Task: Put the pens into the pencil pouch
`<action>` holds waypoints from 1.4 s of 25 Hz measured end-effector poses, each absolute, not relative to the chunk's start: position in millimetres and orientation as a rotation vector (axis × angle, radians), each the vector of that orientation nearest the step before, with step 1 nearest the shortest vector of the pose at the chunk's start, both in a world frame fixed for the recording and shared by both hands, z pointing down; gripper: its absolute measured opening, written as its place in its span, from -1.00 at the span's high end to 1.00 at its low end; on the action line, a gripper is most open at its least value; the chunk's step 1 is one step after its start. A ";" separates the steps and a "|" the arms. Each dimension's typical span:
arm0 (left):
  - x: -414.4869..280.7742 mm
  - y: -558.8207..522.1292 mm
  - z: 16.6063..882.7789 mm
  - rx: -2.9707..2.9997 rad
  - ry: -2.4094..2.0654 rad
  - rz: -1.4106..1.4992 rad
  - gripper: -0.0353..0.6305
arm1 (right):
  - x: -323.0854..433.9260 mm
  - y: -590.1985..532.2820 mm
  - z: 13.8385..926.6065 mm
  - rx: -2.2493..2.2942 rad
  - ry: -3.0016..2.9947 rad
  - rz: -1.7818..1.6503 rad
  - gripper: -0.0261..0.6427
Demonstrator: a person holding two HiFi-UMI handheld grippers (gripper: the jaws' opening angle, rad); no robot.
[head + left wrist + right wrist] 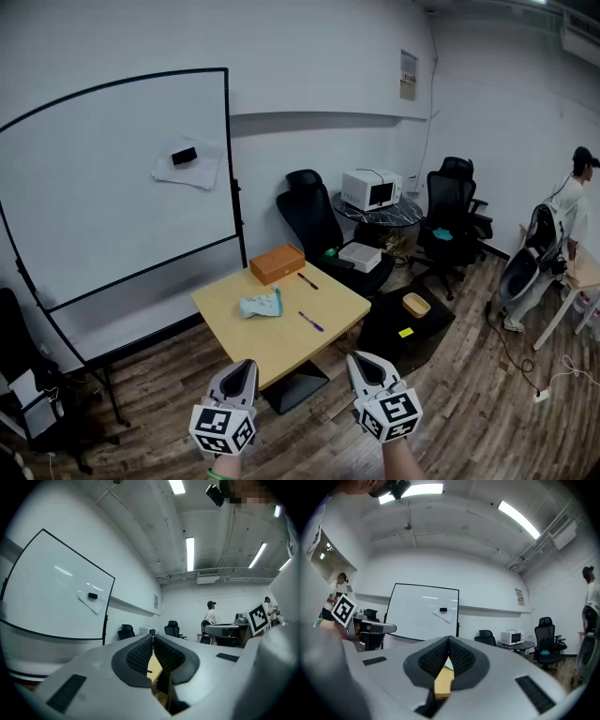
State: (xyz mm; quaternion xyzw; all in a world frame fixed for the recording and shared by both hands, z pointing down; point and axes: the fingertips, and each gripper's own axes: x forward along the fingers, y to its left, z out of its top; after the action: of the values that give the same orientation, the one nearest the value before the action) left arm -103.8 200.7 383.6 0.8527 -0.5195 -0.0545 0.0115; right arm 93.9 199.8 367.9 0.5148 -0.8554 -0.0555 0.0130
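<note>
A square wooden table stands ahead of me in the head view. On it lie a pale teal pouch, an orange box, a dark pen and a purple pen. Both grippers hover short of the table's near corner, well away from the pens. My left gripper is shut and holds nothing. My right gripper is also shut and empty. In the left gripper view the jaws meet at the tip, and the purple pen shows through the gap below. The right gripper view shows its jaws closed over the table edge.
A large whiteboard on a stand is at the left. Behind the table are black office chairs, a microwave on a round table and a low black table. A person stands at the far right. The floor is wood.
</note>
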 end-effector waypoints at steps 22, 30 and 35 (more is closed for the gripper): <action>-95.2 200.4 393.0 2.665 -1.602 -0.149 0.83 | 99.2 195.6 375.9 1.611 -2.658 -0.140 0.92; -84.6 199.6 388.7 2.710 -1.547 -0.195 0.05 | 93.1 196.3 375.5 1.535 -2.677 -0.187 0.04; -82.3 198.5 390.6 2.731 -1.576 -0.128 -0.15 | 94.0 196.0 370.8 1.530 -2.694 -0.206 -0.40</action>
State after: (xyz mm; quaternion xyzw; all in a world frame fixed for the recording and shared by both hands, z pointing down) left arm -82.3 198.5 390.6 0.8654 -0.4995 -0.0405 -0.0072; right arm 94.0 196.0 370.8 0.4928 -0.8674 -0.0663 0.0183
